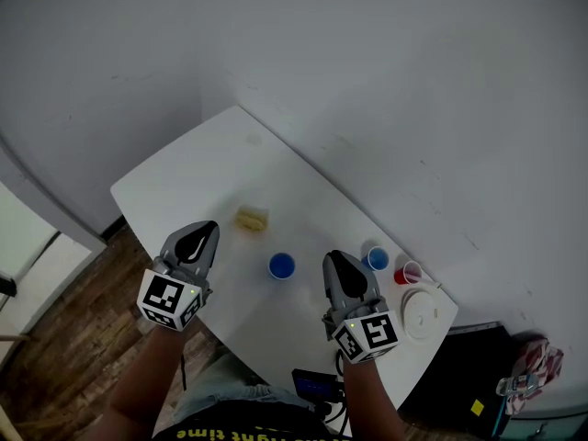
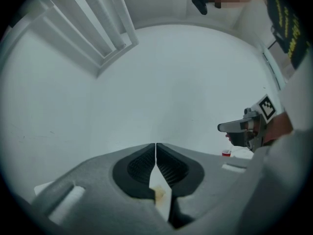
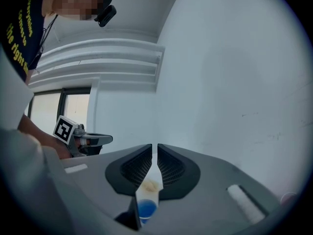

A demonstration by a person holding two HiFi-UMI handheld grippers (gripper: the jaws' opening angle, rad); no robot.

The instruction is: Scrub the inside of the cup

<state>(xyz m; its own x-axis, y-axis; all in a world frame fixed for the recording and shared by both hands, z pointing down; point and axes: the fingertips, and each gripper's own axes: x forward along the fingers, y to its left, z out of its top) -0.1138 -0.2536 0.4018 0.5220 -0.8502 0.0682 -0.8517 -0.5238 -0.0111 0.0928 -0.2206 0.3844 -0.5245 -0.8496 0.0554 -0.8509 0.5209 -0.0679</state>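
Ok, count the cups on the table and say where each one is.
3. A blue cup stands mid-table, near the sponge. Another blue cup is by the wall-side edge, with a red cup right beside it, next to the plate. None seems hidden.

table (image 1: 184,177): smooth matt white | floor (image 1: 64,310): wood planks | sponge (image 1: 252,218): porous | cup (image 1: 281,265): plastic

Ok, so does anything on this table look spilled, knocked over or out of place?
Nothing much. The middle blue cup, the second blue cup and the red cup stand upright, with no spill. The yellow sponge lies flat. Only a faint yellowish smudge marks the table near its far corner.
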